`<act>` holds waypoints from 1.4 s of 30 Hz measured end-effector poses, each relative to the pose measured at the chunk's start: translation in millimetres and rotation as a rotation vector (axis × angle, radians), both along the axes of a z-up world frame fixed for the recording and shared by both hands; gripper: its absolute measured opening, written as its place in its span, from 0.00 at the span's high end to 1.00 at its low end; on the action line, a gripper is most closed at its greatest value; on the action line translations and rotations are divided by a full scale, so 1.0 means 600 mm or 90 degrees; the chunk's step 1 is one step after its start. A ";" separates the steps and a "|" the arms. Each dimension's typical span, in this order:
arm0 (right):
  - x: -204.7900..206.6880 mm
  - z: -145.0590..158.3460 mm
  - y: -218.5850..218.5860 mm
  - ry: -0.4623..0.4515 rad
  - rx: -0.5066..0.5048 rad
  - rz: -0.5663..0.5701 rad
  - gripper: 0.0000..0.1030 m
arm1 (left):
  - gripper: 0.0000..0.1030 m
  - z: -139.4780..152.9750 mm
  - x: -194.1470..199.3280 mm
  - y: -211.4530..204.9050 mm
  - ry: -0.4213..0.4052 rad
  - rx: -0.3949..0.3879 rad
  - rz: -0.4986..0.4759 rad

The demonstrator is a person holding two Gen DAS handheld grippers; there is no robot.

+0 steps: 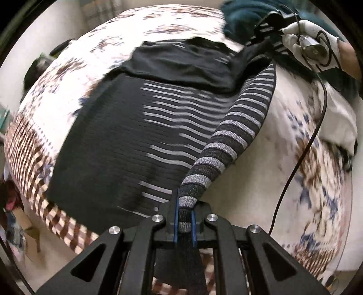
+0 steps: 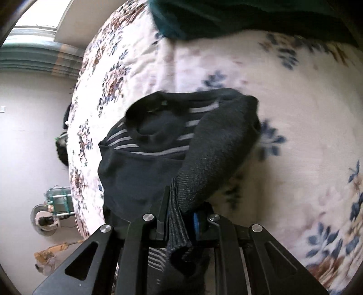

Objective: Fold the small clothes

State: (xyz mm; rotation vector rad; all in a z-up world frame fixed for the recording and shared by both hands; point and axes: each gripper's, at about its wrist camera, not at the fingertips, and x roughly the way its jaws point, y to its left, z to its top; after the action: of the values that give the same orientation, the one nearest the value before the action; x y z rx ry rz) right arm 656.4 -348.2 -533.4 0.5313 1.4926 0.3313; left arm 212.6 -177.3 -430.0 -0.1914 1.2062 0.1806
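Bedspread (image 1: 261,172), soft cream fabric printed with brown and blue flower sprays, a brown-and-cream striped border along its near left edge; it covers the whole work surface in both wrist views. Striped garment (image 1: 127,140) — a dark charcoal knit, finely ribbed, with thin pale grey bands across its middle — lying spread over the bedspread, its far end folded back on itself into a plain black flap. One edge of it is lifted clear of the bed as a narrow, twisted strip with wider grey and charcoal stripes, stretched taut between the two tools. Teal cloth (image 1: 240,18), dark and fuzzy, heaped at the far edge of the bed beyond the garment. Left gripper (image 1: 184,223), black plastic with blue pads and silver pivot bolts, jaws nearly closed, pinching the near end of the lifted strip. Right gripper (image 2: 181,221), same build, jaws drawn narrow on a bunched fold of the dark knit, which bulges out above them in a rounded hump and blocks much of the garment beyond. Hand (image 1: 313,43) in a white glove, grasping the right tool at the far end of the strip. Black cable (image 1: 301,145), thin, trailing from that tool across the bedspread. Off the bed — small floor clutter, blurred, at the left of the right wrist view.
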 end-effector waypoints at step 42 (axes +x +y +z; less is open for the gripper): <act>-0.520 -0.138 0.393 0.198 -0.090 0.105 0.26 | 0.85 -0.169 -0.005 0.472 0.122 -0.173 0.127</act>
State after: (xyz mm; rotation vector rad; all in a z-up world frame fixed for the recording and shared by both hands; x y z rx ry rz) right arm 344.2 -112.1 -616.2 0.3569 1.8516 0.2769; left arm 209.8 105.8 -531.5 -0.5425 1.4014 0.2130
